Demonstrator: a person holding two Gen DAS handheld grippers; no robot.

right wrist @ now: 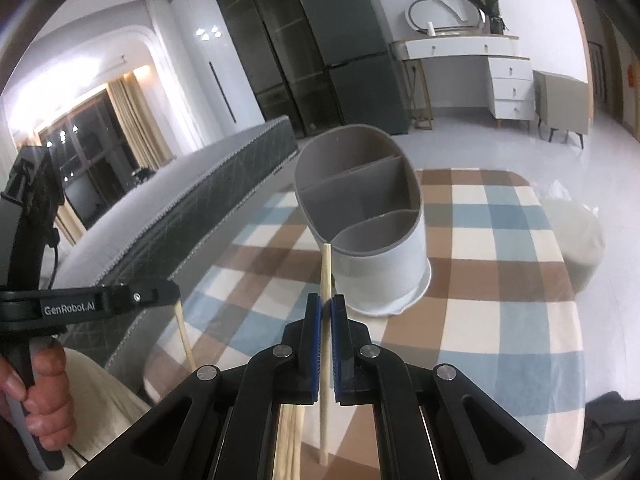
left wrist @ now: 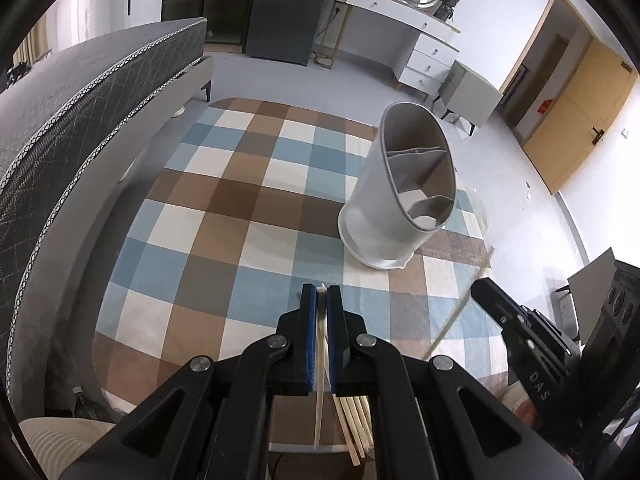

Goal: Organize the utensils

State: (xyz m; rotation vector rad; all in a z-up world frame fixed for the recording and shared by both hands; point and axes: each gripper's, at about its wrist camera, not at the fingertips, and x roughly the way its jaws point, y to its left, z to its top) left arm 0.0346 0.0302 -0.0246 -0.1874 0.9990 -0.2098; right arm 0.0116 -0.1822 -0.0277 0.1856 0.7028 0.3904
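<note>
We see a table [left wrist: 192, 216] under a blue, brown and cream checked cloth, with a bed [left wrist: 60, 120] running along one side of it and pale floor beyond. On the cloth stands a white oval utensil holder [left wrist: 376, 216] with a grey rim, upright, its inside split into compartments that look empty from both wrist views. The left gripper [left wrist: 321, 294] hangs above the near part of the table, its blue pads pressed onto a pale chopstick [left wrist: 320, 400] that runs back between them toward the camera. The right gripper [right wrist: 326, 303] is likewise pinched on a single chopstick [right wrist: 326, 272], whose tip rises just in front of the holder's nearest wall. Beneath the left gripper, at the table's near edge, lies a loose bundle of chopsticks [left wrist: 354, 424].
</note>
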